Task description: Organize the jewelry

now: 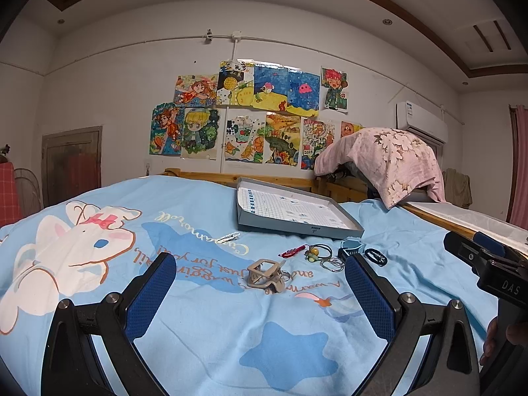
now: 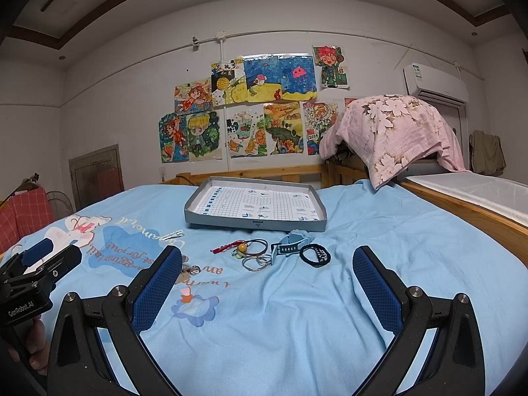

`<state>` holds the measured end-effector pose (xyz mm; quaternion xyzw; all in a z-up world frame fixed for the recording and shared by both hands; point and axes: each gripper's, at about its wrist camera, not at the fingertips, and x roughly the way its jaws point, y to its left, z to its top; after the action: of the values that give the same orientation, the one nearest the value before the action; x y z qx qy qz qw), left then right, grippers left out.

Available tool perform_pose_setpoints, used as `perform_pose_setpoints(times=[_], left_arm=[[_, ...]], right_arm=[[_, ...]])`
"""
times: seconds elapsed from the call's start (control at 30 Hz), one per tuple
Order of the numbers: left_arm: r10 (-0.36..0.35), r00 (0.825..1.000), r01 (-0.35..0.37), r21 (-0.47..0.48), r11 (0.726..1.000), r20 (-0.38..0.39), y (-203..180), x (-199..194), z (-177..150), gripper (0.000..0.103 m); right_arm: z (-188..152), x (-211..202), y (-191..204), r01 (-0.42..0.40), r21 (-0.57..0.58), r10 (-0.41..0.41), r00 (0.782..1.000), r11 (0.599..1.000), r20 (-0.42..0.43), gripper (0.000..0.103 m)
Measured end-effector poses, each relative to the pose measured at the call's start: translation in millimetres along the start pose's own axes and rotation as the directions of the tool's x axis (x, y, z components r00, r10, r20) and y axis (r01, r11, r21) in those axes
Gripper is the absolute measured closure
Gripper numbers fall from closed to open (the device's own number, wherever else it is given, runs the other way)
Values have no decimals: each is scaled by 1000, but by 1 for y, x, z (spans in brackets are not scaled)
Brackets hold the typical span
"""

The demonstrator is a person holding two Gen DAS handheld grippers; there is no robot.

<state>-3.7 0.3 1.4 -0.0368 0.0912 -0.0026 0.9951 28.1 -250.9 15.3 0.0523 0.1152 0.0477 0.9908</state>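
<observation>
Both grippers hover low over the bed with nothing in them. The left gripper (image 1: 260, 283) has its blue pads spread wide, and the right gripper (image 2: 267, 274) is spread just as wide.

Just beyond the left gripper lies a beige hair claw (image 1: 266, 275) on the blue bedsheet (image 2: 297, 313). Farther out, a loose row of small pieces runs across the sheet: a red clip (image 2: 226, 247), a hair tie with a yellow bead (image 2: 243, 248), a few thin metal rings (image 2: 255, 261), a light blue watch (image 2: 292, 243) and a black bracelet (image 2: 315, 255) at the right end. A white hair clip (image 2: 174, 234) sits apart, to the left.

Beyond them, at the far side, the grey tray (image 2: 198, 213) with a grid-paper lining holds nothing that I can see.

As I judge it, sorting has not begun: every piece is on the sheet, and all of them remain to be moved into the tray.
</observation>
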Motion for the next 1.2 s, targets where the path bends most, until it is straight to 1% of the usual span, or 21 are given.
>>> perform_pose_setpoints(times=[0.7,1.0,1.1,1.2], left_arm=[[0,1000,0,-2,1000,-3,0,0,0,0],[2,1000,-2,-4,1000,-8,2,4,-5,0],[9,1000,-10,-8,1000,-18,7,8,-11,0],[13,999,-14,-23,1000,-45,16,15,-16,0]], right_arm=[[-1,1,-1,-2,4,2,1000,1000,-5,1],[-4,2,-1,3,6,-3,1000,1000,-3,1],[-4,1,0,7,10,-7,1000,1000,-1,1],[-4,0,-1,8,10,-8,1000,1000,1,1]])
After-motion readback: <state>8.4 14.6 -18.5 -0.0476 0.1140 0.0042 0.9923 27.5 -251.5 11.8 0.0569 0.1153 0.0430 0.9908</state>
